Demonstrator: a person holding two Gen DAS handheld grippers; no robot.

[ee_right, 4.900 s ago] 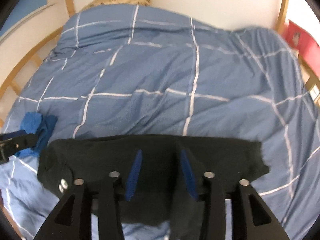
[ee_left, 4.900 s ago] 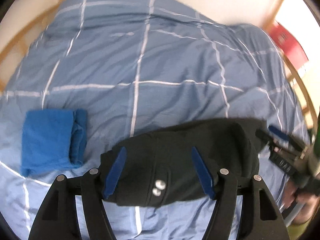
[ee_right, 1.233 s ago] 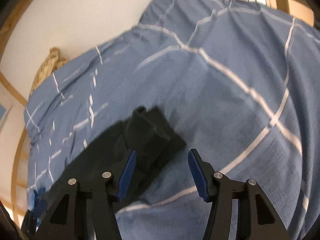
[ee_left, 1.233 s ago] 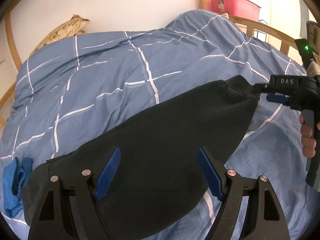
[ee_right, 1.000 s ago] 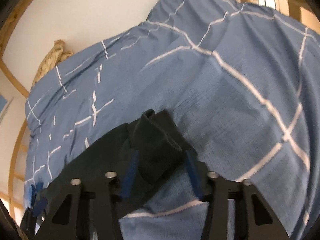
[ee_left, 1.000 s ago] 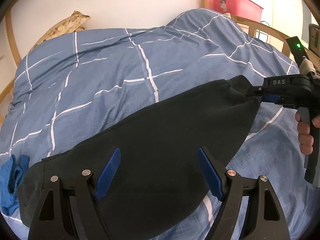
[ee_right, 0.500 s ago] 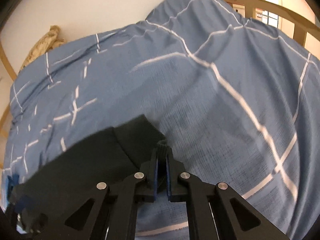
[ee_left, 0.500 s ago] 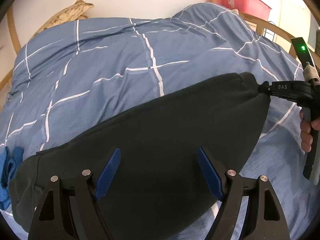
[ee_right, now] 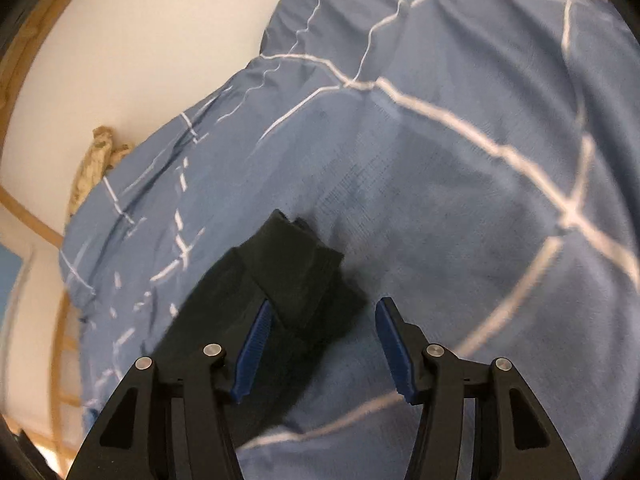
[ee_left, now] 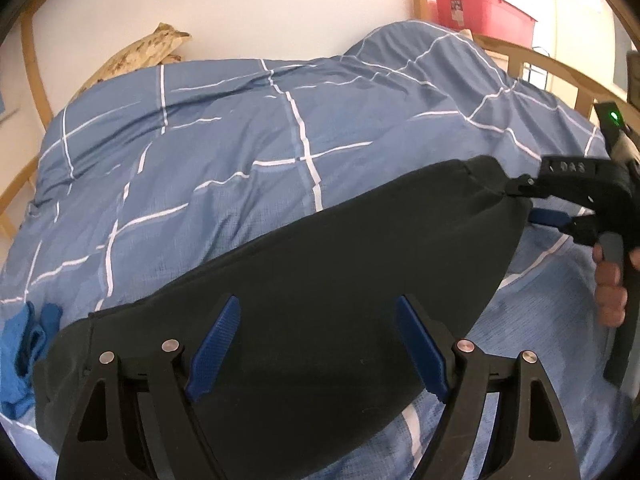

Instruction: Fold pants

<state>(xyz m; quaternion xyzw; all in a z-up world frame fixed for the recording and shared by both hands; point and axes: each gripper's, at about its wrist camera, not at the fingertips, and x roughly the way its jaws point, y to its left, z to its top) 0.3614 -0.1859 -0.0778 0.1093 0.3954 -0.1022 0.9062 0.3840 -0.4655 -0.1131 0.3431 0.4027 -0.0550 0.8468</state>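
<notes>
The black pants [ee_left: 320, 280] lie folded lengthwise in a long strip across the blue checked duvet [ee_left: 240, 140]. My left gripper [ee_left: 316, 328] is open, its blue pads hovering over the middle of the pants. My right gripper [ee_right: 320, 324] is open at the leg end of the pants [ee_right: 296, 276], which lies bunched between and ahead of its pads. In the left wrist view the right gripper [ee_left: 532, 204] sits at the far right tip of the pants, jaws apart.
A folded blue cloth [ee_left: 20, 356] lies at the left edge of the bed. A pillow [ee_left: 140, 56] rests against the wall. A wooden bed rail [ee_left: 552, 68] and a red box [ee_left: 480, 8] stand at the back right.
My right gripper was shut on the leg end half a second ago and has now opened, letting the fabric go. The left gripper stays open and nearly still.
</notes>
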